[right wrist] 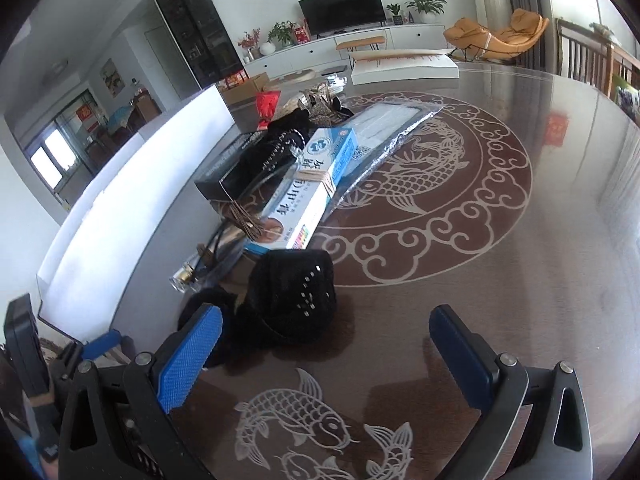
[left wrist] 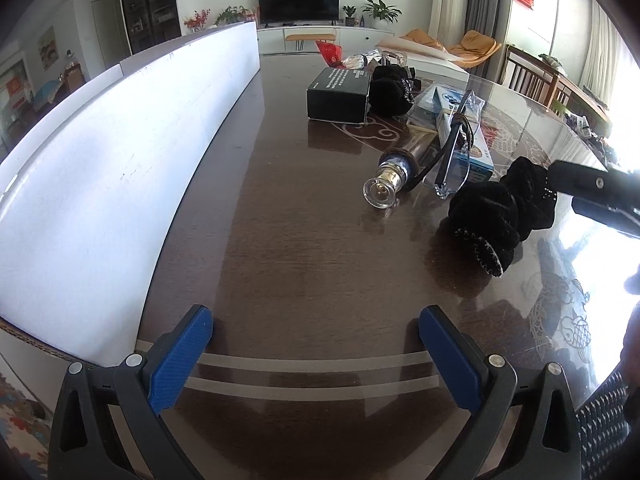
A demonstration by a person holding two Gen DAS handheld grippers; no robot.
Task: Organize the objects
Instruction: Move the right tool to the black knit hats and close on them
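On a dark glossy table lies a black knitted glove (left wrist: pixel 500 212) (right wrist: pixel 292 296) with small studs. My right gripper (right wrist: pixel 324 344) is open just short of it, the left blue finger beside the glove's near end. Behind the glove lie a glass bottle (left wrist: pixel 394 178) (right wrist: pixel 192 276) on its side, a blue-and-white carton (right wrist: pixel 308 188) (left wrist: pixel 476 156), a clear plastic piece (left wrist: pixel 452 160) and a black box (left wrist: pixel 340 94) (right wrist: pixel 228 172). A second black glove (left wrist: pixel 392 88) sits by that box. My left gripper (left wrist: pixel 316 340) is open over bare table, well short of the pile.
A long white box (left wrist: pixel 120 168) (right wrist: pixel 132 204) stands along the table's left side. A plastic-wrapped flat pack (right wrist: pixel 396 128) lies on the fish pattern. A red bag (left wrist: pixel 330 54) and wrapped items sit further back. A flat white carton (right wrist: pixel 404 66) rests at the far edge.
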